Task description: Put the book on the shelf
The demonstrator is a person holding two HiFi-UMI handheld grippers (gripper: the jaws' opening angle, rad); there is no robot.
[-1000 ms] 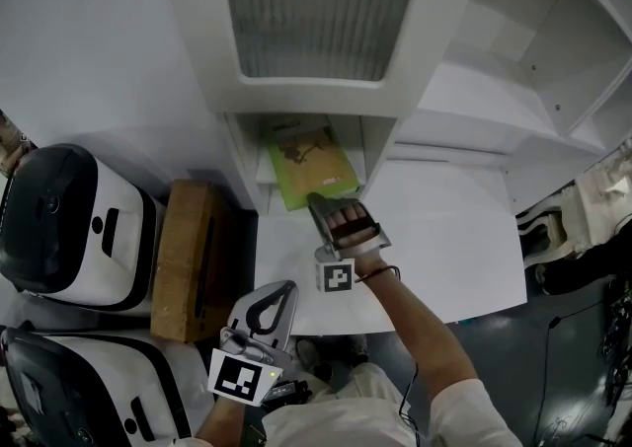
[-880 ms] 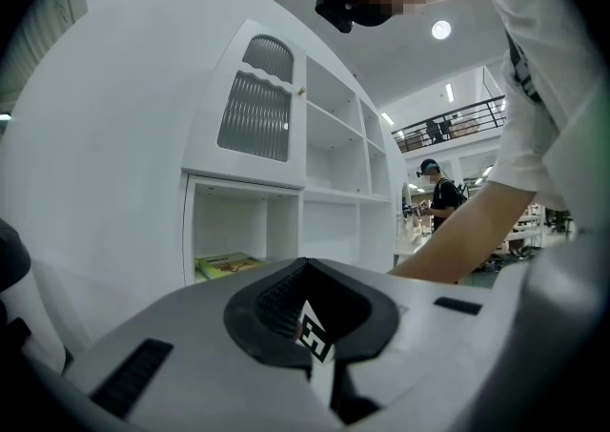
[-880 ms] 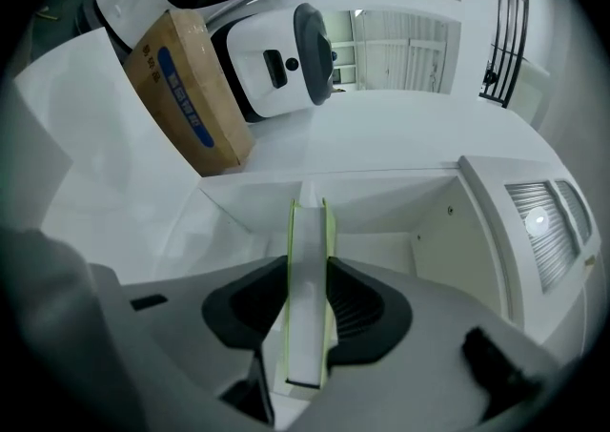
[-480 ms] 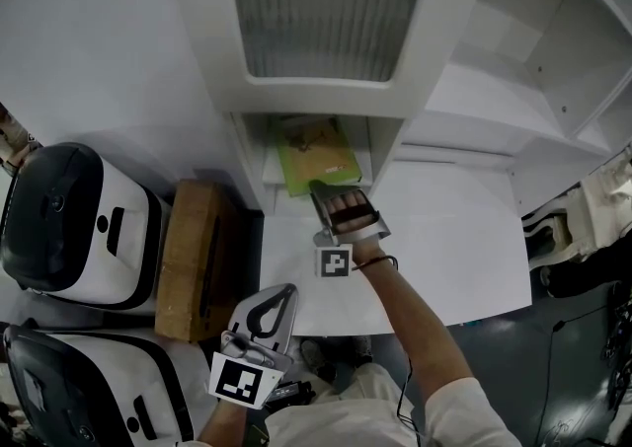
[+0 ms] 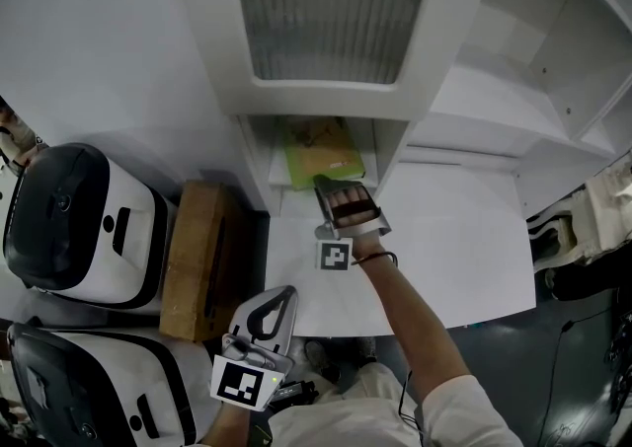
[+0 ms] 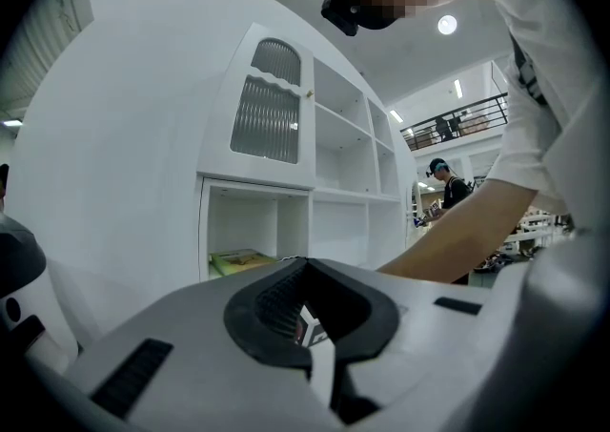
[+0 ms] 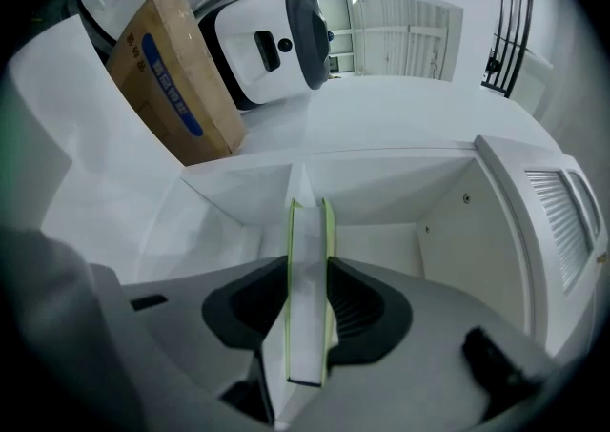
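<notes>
Machines with white shells and black tops (image 5: 74,223) stand at the far left, with a brown cardboard box (image 5: 193,258) just beside them. The left gripper (image 5: 284,291) hangs low near the person, its jaws closed together with nothing between them. Further right, the thin green-covered book (image 5: 321,151) lies flat inside the lower left compartment of the white shelf cabinet (image 5: 326,100), most of it past the opening. The right gripper (image 5: 331,185) clamps the book's near edge at the compartment's mouth, its jaws pressed against both covers.
</notes>
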